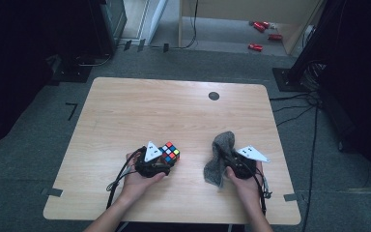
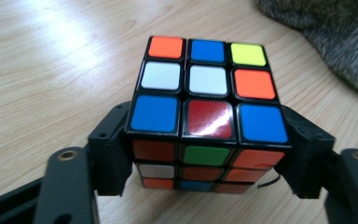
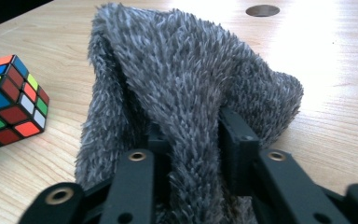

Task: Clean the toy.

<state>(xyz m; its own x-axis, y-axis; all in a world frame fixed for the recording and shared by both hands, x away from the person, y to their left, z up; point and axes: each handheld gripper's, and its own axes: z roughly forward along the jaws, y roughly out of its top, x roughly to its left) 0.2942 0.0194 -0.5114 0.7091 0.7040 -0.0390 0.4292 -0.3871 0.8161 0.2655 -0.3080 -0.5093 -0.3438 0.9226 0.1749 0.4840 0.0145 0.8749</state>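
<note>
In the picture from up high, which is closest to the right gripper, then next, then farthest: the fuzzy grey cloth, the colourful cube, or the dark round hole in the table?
1. The fuzzy grey cloth, right at the right gripper, between its jaws.
2. The colourful cube, off to the left, at the left gripper.
3. The dark round hole, far up the table near its back edge.

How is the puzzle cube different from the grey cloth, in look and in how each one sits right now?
The puzzle cube is hard, boxy and glossy, with tiles of many colours; the grey cloth is soft, furry and one colour. The cube keeps its square shape between the jaws of the left hand-held gripper, while the cloth is bunched and drapes up over the right hand-held gripper. Both are over the wooden table, each between a gripper's jaws.
</note>
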